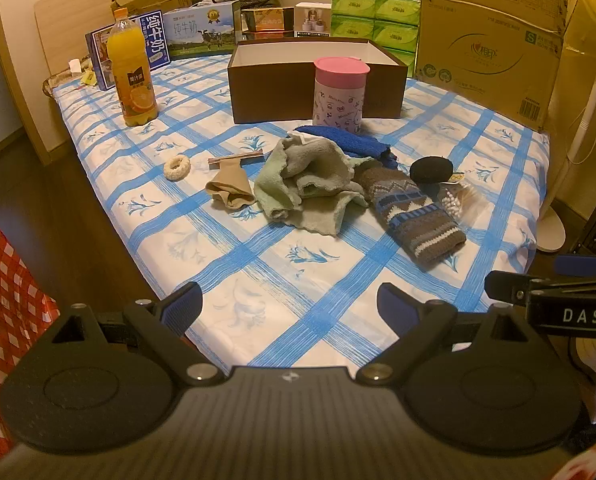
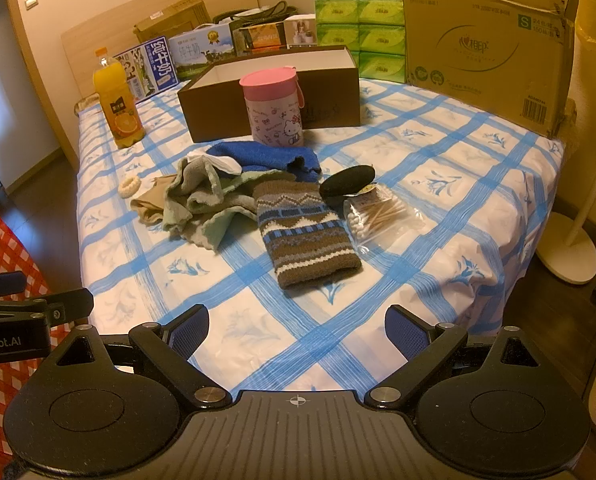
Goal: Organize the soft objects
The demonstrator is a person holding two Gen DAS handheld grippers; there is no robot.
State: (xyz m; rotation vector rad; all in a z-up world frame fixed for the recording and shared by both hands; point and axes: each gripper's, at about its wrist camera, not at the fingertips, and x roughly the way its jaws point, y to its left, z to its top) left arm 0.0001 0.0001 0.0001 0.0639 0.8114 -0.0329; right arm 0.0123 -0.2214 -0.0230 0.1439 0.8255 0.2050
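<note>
Your left gripper [image 1: 290,308] is spread wide with nothing between its jaws, and it hangs above the near edge of the table [image 1: 258,280], tilted down toward the cloth. Your right gripper [image 2: 297,330] is beside it, also fully spread and empty, over the same near edge.

Nothing is picked up yet, so I judge that you are at the very start of the task: choosing the first soft thing.

Going outward from the grippers, the nearest one is the knitted sock [image 2: 304,228], which lies flat near the middle of the table and points toward you. Just beside it, on the left, is the crumpled green cloth [image 1: 310,184], and the blue towel [image 2: 266,158] lies behind it, partly under it. The beige stocking [image 1: 230,188] touches the left side of the green cloth, and the small hair scrunchie [image 1: 177,167] lies apart, more toward the left edge. The open brown box [image 1: 314,80] stands near the far edge, behind the pink cup [image 1: 340,90], and it seems the likely place for these things.

For the next move, lower one gripper over the sock and close on its near cuff. Take care with the bag of cotton swabs [image 2: 378,216] just at its right side.
</note>
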